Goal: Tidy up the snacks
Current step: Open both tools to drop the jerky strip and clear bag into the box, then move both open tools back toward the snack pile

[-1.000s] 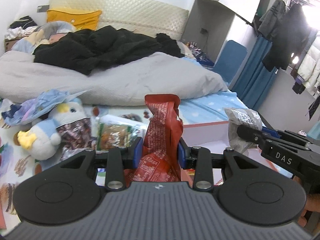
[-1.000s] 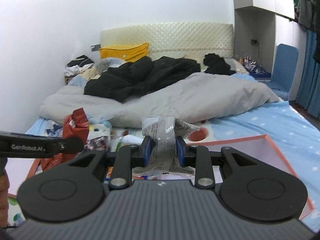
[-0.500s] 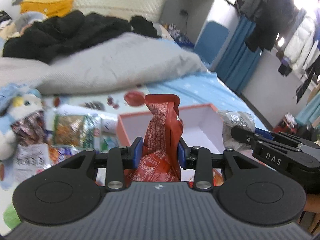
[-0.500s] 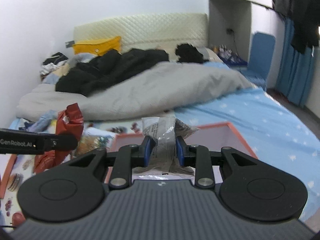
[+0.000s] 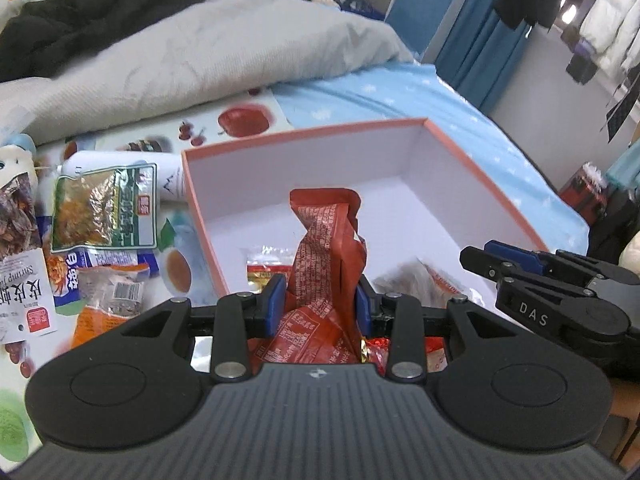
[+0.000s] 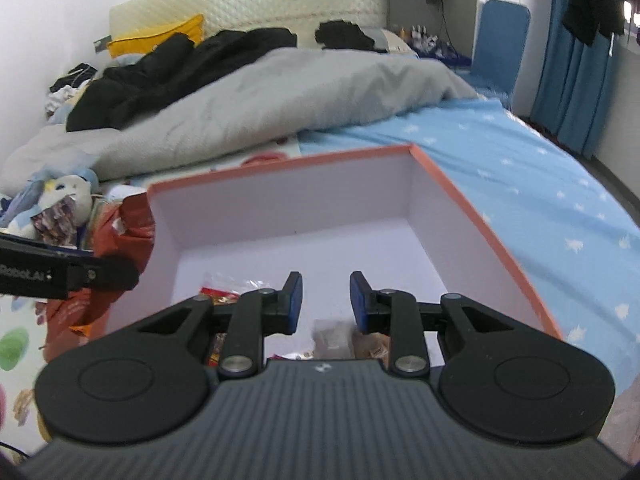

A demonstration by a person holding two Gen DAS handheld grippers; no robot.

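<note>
- Two grippers hang over the box, which sits open-topped on the bed; small packets lie inside.
- Red bag: clamped upright in left gripper, above the box floor.
- Right gripper: jaws apart, empty.
- Step judged: dropping in. Next: left jaws release, then fetch loose packets beside the box.

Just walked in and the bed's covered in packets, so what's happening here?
A person is sorting snacks into an orange-rimmed box on the bed, with a hand-held tool in each hand. The left tool grips a red snack bag by the box. The right tool hangs over the box, jaws apart, nothing between them. A few packets lie inside; others, like a green packet, lie beside it.
</note>
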